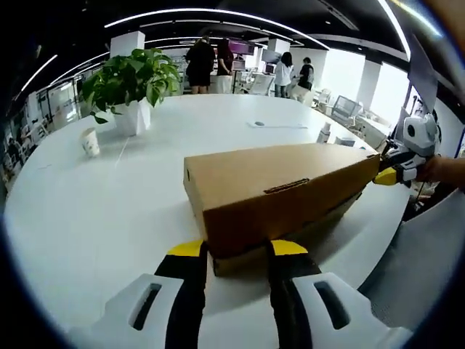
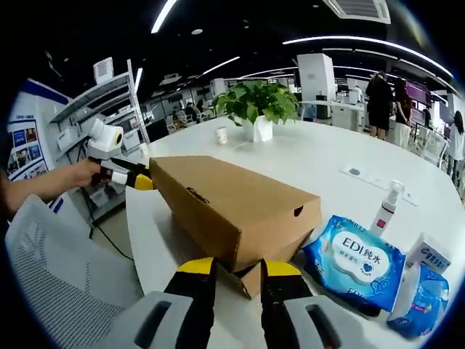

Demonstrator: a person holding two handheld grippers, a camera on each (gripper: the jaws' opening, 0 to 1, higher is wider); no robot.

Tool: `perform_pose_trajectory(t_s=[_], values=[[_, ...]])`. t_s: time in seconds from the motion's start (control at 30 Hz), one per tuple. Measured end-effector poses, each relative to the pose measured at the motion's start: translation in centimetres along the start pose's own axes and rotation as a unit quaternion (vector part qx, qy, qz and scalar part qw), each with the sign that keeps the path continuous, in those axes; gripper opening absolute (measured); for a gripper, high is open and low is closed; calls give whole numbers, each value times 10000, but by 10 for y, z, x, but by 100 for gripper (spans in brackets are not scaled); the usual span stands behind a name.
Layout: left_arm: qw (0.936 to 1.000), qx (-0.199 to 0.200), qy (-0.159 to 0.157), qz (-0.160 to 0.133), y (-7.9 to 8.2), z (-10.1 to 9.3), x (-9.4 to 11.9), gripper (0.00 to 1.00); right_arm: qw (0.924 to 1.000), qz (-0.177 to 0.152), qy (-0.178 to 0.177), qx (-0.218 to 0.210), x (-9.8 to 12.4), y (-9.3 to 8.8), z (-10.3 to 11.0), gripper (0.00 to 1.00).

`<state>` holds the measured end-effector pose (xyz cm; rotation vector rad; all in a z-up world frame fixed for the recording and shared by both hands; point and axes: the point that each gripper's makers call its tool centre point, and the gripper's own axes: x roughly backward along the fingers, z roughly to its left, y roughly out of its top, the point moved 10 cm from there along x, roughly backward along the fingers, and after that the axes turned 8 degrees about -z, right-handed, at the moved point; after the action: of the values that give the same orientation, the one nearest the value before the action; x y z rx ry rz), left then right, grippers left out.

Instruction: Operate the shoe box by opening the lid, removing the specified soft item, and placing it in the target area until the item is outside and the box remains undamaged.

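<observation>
Yellow-tipped jaws of the left gripper point(image 1: 237, 251) stand parted, 1 on each side of the near corner of the cardboard shoe box point(image 1: 280, 193), which lies closed on the white table point(image 1: 94, 218); whether they press it I cannot tell. At the box's far end the right gripper point(image 2: 236, 270) likewise straddles a corner, jaws spread, contact unclear. Nothing inside the box can be seen. Beside it lie a blue wipes pack point(image 2: 356, 265), a second blue pack point(image 2: 425, 298) and a pump bottle point(image 2: 385, 207). Farther off stand a potted plant point(image 1: 132, 83) and a paper cup point(image 1: 90, 141).
</observation>
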<state>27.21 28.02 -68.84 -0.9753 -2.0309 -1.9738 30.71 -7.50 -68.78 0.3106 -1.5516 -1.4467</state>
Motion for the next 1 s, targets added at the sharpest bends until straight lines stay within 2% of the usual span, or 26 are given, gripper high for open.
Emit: perform_pose_trajectory(t_s=[0.27,0.53,1.0], values=[[9998,-188,32,111,-6,-2,-2,35,9998,146,1,128,-4,-6,1,21],[9996,-176,12,208,-12,-2,-5,40,9993,257,-15,265,-8,-10,1,21],[9993,-160,-4,346,-19,0,-11,39,9987,446,-89,220,-14,-18,0,22]])
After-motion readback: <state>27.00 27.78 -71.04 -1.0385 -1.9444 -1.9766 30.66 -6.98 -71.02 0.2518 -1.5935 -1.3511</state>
